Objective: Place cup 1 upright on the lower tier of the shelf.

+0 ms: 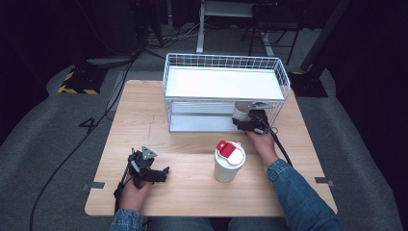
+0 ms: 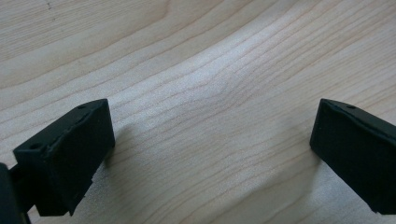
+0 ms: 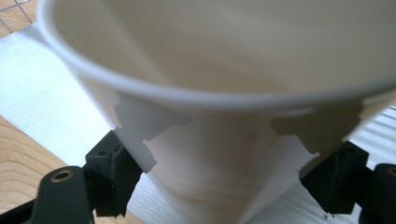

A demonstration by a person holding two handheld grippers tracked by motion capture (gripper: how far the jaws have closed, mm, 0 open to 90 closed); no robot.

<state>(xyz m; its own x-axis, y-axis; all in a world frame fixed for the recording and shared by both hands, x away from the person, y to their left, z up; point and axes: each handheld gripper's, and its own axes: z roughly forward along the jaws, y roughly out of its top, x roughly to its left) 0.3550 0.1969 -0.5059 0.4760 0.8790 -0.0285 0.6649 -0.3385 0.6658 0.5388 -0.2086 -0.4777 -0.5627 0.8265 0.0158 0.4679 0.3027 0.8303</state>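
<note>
We have the right hand-held gripper [image 1: 249, 121] reaching into the lower tier of the white wire rack [image 1: 284, 77], its jaws clamped on the sides of an open paper cup [image 1: 240, 112]; in the right gripper view that cup [image 3: 219, 154] stands upright between the two black jaws, its base on the white lower shelf [image 3: 42, 116]. The left hand-held gripper [image 1: 153, 171] rests on the worktop [image 1: 192, 144] near the front left, jaws spread wide with nothing between them; the left gripper view shows bare wood grain [image 2: 210, 93] under them.

We judge the work as about half done; the open cup is at the shelf, either just set down or about to be lifted, and the grip is not yet let go; the lidded cup with the red tab [image 1: 229, 161] stands untouched on the worktop in front of the rack, just left of the right forearm.

Room is tight at the rack; the upper shelf lies close over the cup's rim, and the wire end wall stands near on the right; the way out is straight back toward us through the open front. The lidded cup sits near that path, so the sleeve could brush it. The left half of the worktop offers free space.
</note>
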